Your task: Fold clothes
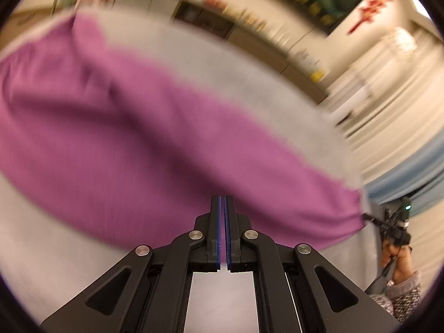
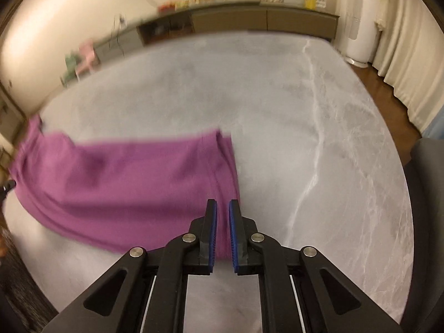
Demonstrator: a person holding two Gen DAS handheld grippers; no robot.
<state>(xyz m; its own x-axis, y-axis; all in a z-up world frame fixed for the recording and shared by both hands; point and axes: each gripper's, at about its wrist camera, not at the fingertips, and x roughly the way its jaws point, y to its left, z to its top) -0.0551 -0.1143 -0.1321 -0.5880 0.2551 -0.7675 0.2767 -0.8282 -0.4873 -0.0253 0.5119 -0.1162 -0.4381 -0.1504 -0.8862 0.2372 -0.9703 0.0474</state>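
A purple garment (image 1: 125, 138) lies spread across the grey marble table (image 1: 249, 83). My left gripper (image 1: 224, 202) hangs over the garment's near edge, shut, with its blue pads pressed together and no cloth showing between them. In the right wrist view the purple garment (image 2: 125, 177) stretches to the left, and its folded right end runs between the blue pads of my right gripper (image 2: 222, 205), which is shut on it. The left wrist view shows that right gripper (image 1: 369, 217) at the garment's right corner, held by a hand (image 1: 399, 263).
The marble table (image 2: 319, 138) stretches far ahead and to the right. Behind it, a long low sideboard (image 2: 263, 19) with small items runs along the wall. White curtains (image 2: 402, 63) and a white cylinder (image 2: 360, 38) stand at right. A dark chair (image 2: 427, 172) sits by the table's right edge.
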